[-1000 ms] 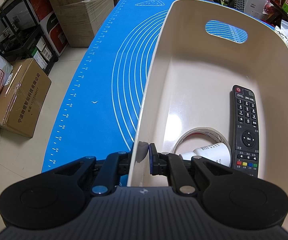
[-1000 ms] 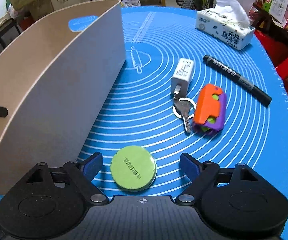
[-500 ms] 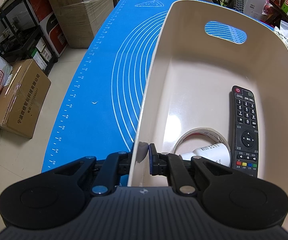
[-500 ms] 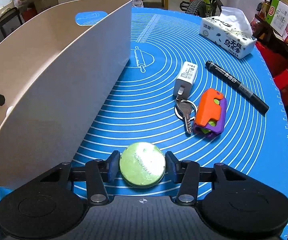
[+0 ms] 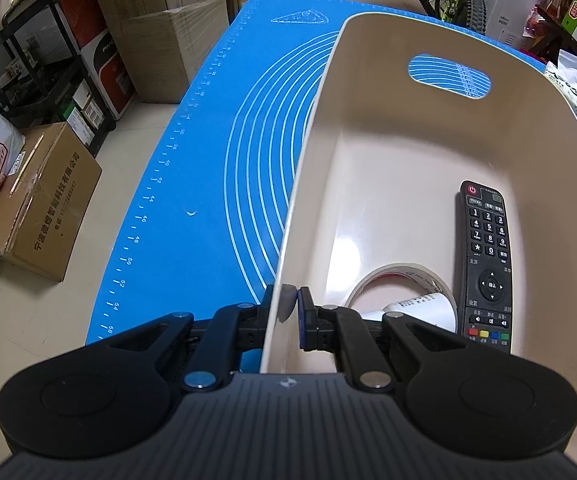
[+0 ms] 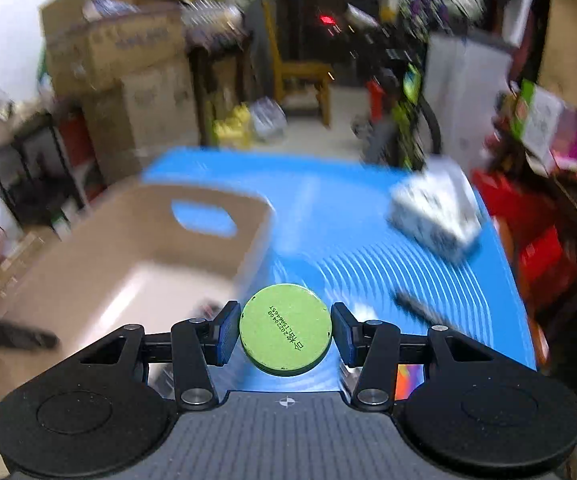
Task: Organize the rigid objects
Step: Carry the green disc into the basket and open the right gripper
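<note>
My left gripper [image 5: 288,312] is shut on the near wall of the beige bin [image 5: 368,92], one finger inside and one outside. Inside the bin lie a black remote control [image 5: 488,264], a roll of clear tape [image 5: 400,280] and a white tube [image 5: 420,310]. In the right wrist view my right gripper [image 6: 285,330] is shut on a round green tin [image 6: 285,328], lifted above the blue mat [image 6: 368,232]. The beige bin [image 6: 128,248] sits to its left, blurred. A black marker [image 6: 420,310] lies on the mat to the right.
A tissue pack [image 6: 434,212] rests on the mat at the far right. An orange and purple toy [image 6: 408,376] peeks out behind the right finger. Cardboard boxes [image 5: 36,208] and a black shelf [image 5: 40,72] stand on the floor left of the table.
My right gripper closed on the green tin and lifted it off the mat, tilting up toward the room. The left gripper kept its hold on the bin wall.
</note>
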{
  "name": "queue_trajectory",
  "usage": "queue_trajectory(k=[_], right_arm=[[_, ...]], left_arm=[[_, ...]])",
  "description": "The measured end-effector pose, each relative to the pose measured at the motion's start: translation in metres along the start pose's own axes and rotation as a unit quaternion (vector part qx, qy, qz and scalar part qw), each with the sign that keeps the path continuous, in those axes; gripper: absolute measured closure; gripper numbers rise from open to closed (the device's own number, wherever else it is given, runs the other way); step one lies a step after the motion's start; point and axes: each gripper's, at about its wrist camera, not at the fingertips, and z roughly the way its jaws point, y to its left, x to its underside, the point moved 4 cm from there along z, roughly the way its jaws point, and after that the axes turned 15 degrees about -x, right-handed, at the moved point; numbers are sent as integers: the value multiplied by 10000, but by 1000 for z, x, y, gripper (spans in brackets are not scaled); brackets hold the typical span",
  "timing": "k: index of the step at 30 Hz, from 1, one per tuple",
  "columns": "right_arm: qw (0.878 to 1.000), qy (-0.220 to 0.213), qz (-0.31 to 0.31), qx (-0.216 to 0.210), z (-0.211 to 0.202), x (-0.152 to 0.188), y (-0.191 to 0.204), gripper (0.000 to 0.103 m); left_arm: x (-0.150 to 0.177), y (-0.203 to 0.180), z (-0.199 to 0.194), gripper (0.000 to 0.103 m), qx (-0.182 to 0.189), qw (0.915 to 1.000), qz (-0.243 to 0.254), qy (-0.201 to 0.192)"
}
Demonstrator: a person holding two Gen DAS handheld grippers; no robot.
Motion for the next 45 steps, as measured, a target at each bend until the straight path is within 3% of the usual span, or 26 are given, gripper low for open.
queue_trajectory(k=[5, 14, 32, 39, 45], right_arm=[[9975, -118, -559, -420, 7, -25, 43, 49], [9917, 432, -1008, -675, 49, -23, 89, 49], [9741, 1893, -1088, -592, 114, 15, 98, 49], [9779, 1625, -1139, -663, 100, 13, 95, 31], [9913, 772, -821, -679, 62, -8, 83, 25]], left_arm=[[0, 0, 0, 92, -2, 10000, 2, -7], [0, 1, -2, 92, 6, 10000, 11, -43], [1, 1, -2, 92, 2, 10000, 13, -46], [0, 2, -3, 92, -2, 10000, 14, -55], [0, 2, -3, 92, 2, 10000, 11, -55]])
